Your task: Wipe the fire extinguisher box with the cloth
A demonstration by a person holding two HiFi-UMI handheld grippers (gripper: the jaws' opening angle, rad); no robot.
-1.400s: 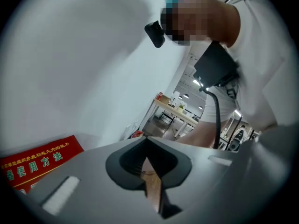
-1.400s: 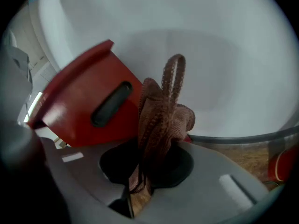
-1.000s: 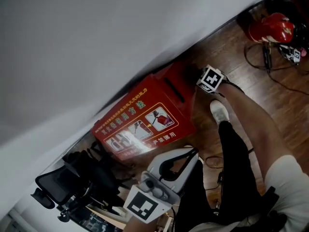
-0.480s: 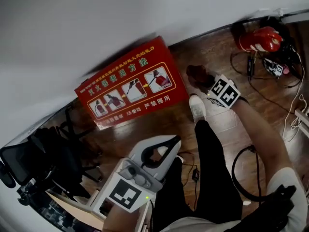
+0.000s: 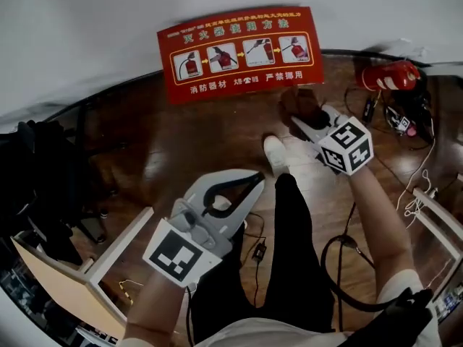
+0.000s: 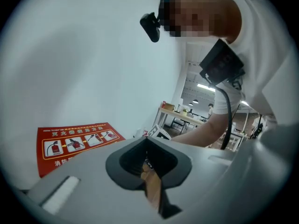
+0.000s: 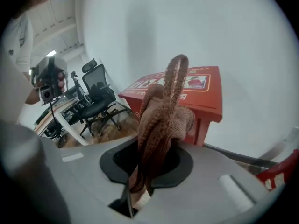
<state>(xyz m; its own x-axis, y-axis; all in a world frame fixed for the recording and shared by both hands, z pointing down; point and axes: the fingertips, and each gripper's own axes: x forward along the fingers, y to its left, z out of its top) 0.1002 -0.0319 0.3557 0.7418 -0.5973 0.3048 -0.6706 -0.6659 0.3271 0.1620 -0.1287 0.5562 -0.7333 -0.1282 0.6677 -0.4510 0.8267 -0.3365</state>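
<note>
1. The red rectangular fire extinguisher box [image 5: 239, 53] stood against the white wall; its inside did not show.
2. The right gripper [image 5: 305, 121] clenched the brown knitted cloth [image 7: 161, 111] near the box's lower right corner.
3. The left gripper [image 5: 255, 182] was closed on nothing.
4. Unlike earlier, the box sat level in the head view.

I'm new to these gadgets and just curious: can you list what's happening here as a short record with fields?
Place: wooden floor beside a white wall
Box: red fire extinguisher box, standing at the wall
Right claw: shut on the brown cloth, near the box
Left claw: shut, holding nothing
Also seen: red fire extinguisher lying on the floor
</note>
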